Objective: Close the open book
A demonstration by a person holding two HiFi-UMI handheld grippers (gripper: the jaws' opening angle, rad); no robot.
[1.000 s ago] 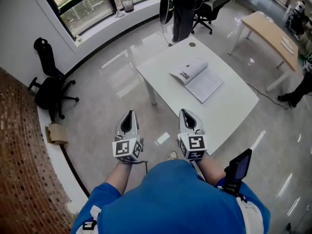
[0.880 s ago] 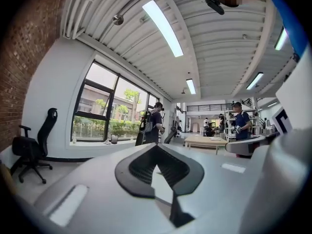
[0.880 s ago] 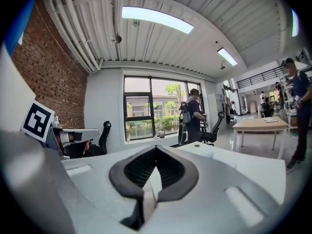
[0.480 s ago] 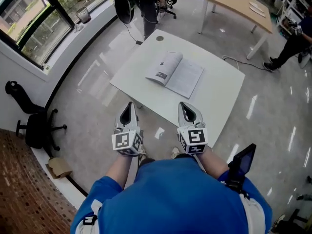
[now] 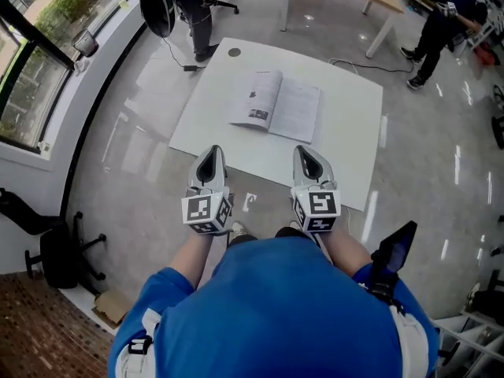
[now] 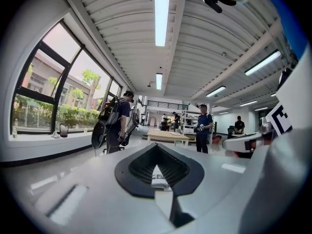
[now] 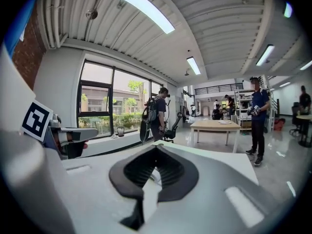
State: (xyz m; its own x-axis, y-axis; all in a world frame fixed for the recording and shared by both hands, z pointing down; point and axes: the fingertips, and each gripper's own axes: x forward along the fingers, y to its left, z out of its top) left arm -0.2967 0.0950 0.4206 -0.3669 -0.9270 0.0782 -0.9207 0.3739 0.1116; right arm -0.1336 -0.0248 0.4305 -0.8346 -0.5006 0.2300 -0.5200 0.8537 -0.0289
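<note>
Book (image 5: 276, 105) lay open on table (image 5: 350, 152), ahead of both grippers.
Left gripper (image 5: 211, 151) and right gripper (image 5: 304, 151) were clenched, empty, well short of it.

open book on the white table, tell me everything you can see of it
The open book is a paper volume lying flat, pages up, skewed on the white table. Its left half bulges higher, with small dark printed pictures; the right page carries grey text. Only the table touches it.
</note>
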